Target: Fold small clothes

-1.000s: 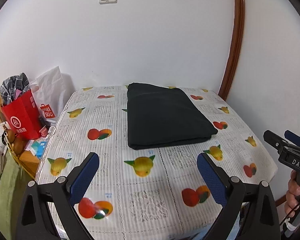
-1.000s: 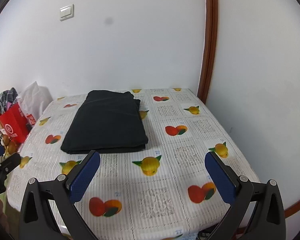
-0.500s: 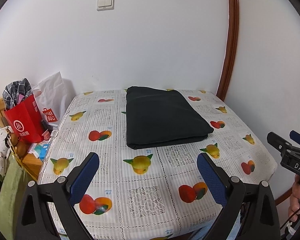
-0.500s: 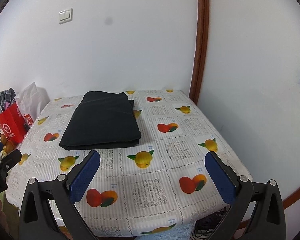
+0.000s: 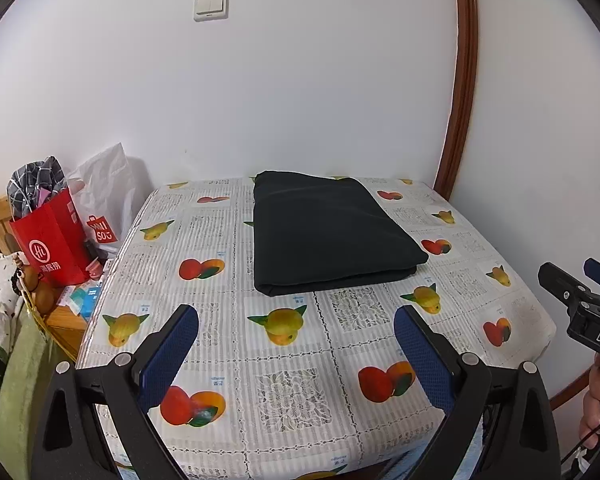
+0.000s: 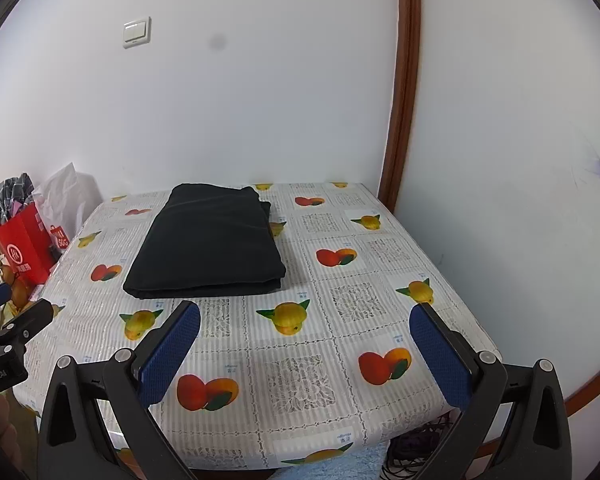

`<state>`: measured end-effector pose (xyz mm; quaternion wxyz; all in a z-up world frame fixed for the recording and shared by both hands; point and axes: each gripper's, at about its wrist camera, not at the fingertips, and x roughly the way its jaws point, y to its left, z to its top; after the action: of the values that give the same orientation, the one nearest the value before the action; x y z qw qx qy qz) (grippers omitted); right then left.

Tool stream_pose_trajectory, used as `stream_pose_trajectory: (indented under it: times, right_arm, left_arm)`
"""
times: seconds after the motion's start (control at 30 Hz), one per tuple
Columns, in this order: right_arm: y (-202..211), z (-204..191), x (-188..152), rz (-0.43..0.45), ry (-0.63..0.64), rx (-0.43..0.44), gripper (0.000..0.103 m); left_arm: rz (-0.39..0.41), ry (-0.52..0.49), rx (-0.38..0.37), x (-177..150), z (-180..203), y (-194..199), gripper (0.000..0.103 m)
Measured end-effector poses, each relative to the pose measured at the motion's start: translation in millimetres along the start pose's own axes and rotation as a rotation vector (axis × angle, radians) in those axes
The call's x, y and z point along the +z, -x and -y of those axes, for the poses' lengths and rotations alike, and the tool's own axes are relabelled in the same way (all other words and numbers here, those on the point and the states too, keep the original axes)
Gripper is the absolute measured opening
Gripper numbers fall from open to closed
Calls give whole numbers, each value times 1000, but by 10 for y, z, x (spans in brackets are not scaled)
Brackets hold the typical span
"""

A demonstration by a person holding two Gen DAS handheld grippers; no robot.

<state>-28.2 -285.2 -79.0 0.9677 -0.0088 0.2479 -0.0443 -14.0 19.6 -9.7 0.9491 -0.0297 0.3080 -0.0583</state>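
A black garment (image 5: 324, 236) lies folded in a flat rectangle on the far middle of the table, also in the right wrist view (image 6: 210, 242). My left gripper (image 5: 296, 332) is open and empty, held back over the table's near edge, well short of the garment. My right gripper (image 6: 304, 330) is open and empty, also back at the near edge. Each gripper shows at the side of the other's view: the right gripper (image 5: 580, 296) at the right, the left gripper (image 6: 4, 320) at the left.
The table (image 5: 292, 392) has a fruit-print cloth and stands in a corner against white walls with a brown wooden trim (image 5: 460, 120). A red paper bag (image 5: 48, 240) and a white plastic bag (image 5: 104, 196) stand left of the table. Cables (image 6: 412, 444) lie on the floor.
Both grippers have pulled back and up from the table, so the garment and table look smaller and farther. The garment has not moved. Both stay open.
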Motion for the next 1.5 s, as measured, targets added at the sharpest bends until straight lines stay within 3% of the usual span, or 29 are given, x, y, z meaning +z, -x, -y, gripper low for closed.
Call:
stream_pose_trajectory:
  times: [1.5]
  right_arm:
    - [-44,4,-36,-16,-6,4,103]
  left_arm:
    - [-17,2,-8,-30,0,-31,99]
